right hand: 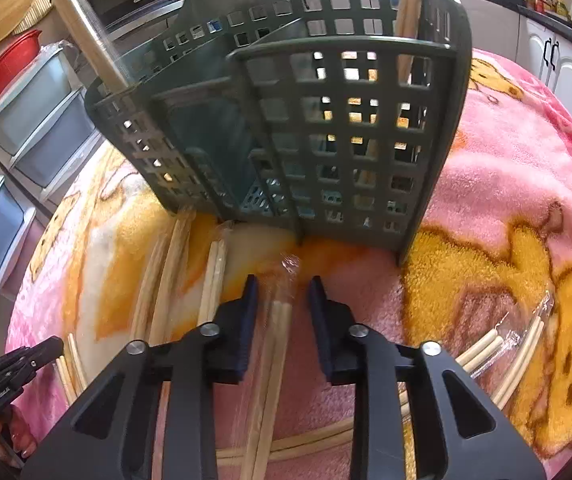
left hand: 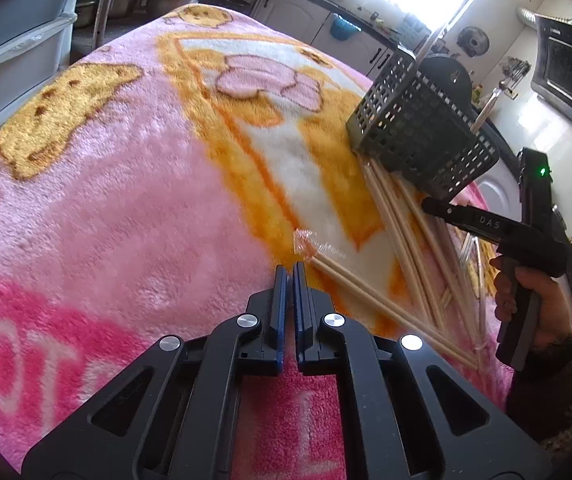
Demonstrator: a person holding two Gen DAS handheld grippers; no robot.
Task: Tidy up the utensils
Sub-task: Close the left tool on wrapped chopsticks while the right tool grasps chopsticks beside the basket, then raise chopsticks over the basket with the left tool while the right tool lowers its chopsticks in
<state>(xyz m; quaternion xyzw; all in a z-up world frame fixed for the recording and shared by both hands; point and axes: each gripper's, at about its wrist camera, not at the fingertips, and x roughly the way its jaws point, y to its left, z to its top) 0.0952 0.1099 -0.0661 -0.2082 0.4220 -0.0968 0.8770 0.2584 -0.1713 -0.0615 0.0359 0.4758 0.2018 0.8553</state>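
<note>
On the pink blanket (left hand: 105, 200), wrapped chopstick pairs lie scattered before the grey basket (right hand: 326, 140), which stands upright, presumably to receive them; some already lean inside. The left gripper (left hand: 290, 276) hovers empty, jaws nearly together. The right gripper (right hand: 281, 292), jaws apart, straddles one wrapped chopstick pair (right hand: 277, 320), not yet clamped.

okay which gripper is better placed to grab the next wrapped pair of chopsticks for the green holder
Right. The right gripper is open, its fingers on either side of a wrapped chopstick pair lying just before the green holder. The left gripper is shut, holding nothing, farther from the holder.
</note>
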